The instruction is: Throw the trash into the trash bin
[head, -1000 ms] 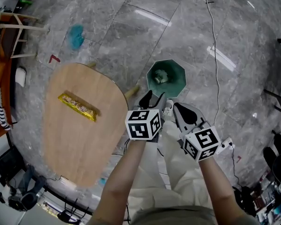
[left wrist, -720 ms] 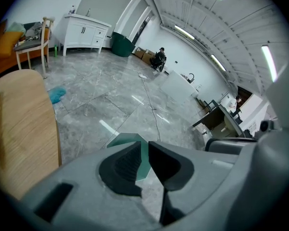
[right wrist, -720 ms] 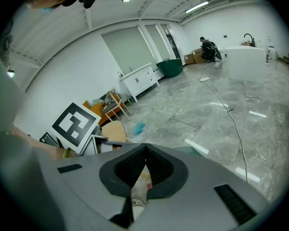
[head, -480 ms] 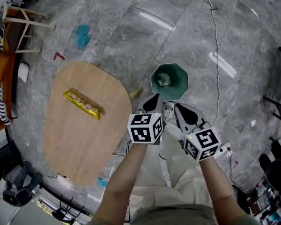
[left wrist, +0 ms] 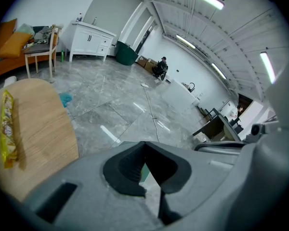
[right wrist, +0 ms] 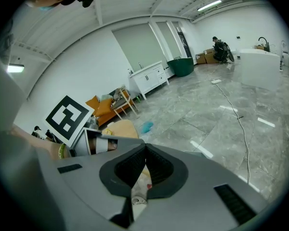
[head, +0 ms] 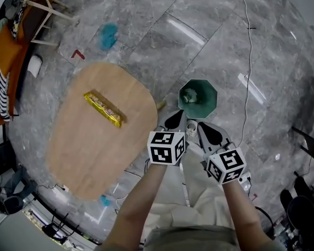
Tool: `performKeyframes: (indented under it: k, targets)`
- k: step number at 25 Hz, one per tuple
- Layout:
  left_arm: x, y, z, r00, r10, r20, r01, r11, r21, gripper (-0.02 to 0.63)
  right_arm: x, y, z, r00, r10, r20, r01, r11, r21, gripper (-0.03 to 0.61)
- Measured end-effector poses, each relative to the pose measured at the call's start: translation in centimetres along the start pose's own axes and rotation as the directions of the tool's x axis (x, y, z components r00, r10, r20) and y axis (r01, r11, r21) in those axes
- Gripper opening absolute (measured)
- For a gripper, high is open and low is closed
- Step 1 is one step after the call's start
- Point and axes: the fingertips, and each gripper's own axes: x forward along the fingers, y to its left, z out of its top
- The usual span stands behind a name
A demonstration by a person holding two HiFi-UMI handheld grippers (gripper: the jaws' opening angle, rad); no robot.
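Beside the trash bin (head: 210, 99), the left gripper (head: 179, 117) has its fingers clenched empty; the right gripper (head: 201, 125) likewise

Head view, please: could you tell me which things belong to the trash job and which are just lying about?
Job: yellow wrapper on the wooden table; green trash bin with crumpled trash inside; left claw and right claw, both shut.
Lying about: blue scrap; white cable; wooden chair.

Glossy grey marble floor (head: 146, 30), matt wooden table (head: 89, 150), shiny yellow wrapper (head: 103, 109)
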Motion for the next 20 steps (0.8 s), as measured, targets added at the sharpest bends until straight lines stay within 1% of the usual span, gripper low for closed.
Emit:
performKeyframes:
  k: [3,12,17,20]
  targets:
    - [-1.3,0.1,0.4,1.000,-0.001,0.015,0.001,0.999,-0.039,0.009,-0.2,0.9,0.5,1.000,0.014,-0.012,-0.014,1.000,-0.022,0.009]
    - [-6.0,0.1,2.5,0.998,0.025,0.063,-0.021,0.998,-0.066,0.009,-1.7,3.8,3.9,0.999,0.053,-0.006,-0.054,0.993,-0.105,0.009]
    - [-8.5,-0.4,3.7,0.995,0.038,0.092,-0.028,0.994,-0.108,0.009,-3.0,5.3,5.8,0.997,0.073,-0.005,-0.072,0.987,-0.146,0.009]
    - [-9.9,-0.9,4.2,0.994,0.045,0.102,-0.033,0.993,-0.118,0.009,-3.9,6.1,6.4,0.996,0.087,-0.015,-0.088,0.980,-0.177,0.009]
